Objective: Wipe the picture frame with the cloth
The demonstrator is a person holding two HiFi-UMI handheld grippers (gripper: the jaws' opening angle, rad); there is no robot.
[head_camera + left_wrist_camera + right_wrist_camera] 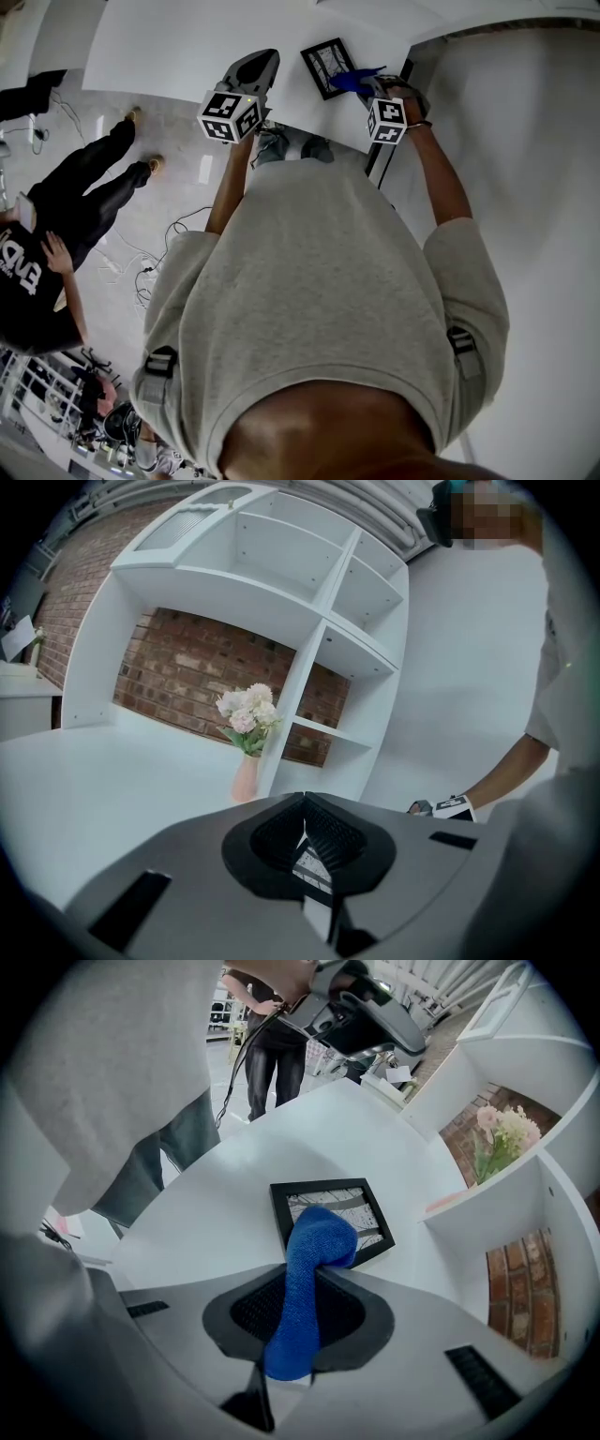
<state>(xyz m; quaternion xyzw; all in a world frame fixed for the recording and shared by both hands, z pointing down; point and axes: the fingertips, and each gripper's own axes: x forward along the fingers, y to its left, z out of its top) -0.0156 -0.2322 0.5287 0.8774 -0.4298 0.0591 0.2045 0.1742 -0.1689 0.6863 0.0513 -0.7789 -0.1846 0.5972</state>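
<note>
Picture frame (323, 1192) lies flat on the white desk (225, 1176), towards its right side. Right tongs (307, 1269) are clenched on a blue cloth (319, 1232), whose far end appears to rest on the frame's glass. Left tongs (305, 803) are closed on nothing, left of the frame.

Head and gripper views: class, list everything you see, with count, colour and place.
frame: one, black, flat on the table.
cloth: one, blue, over the frame.
table: one, white, under the frame.
shelf: one, white, by the table.
flowers: one bunch, pink-white, in the vase.
vase: one, pink, beside the shelf.
bystander: one, in black, on the floor.
left hand-held gripper: one, grey, shut, left of the frame.
right hand-held gripper: one, grey, shut on the cloth.
</note>
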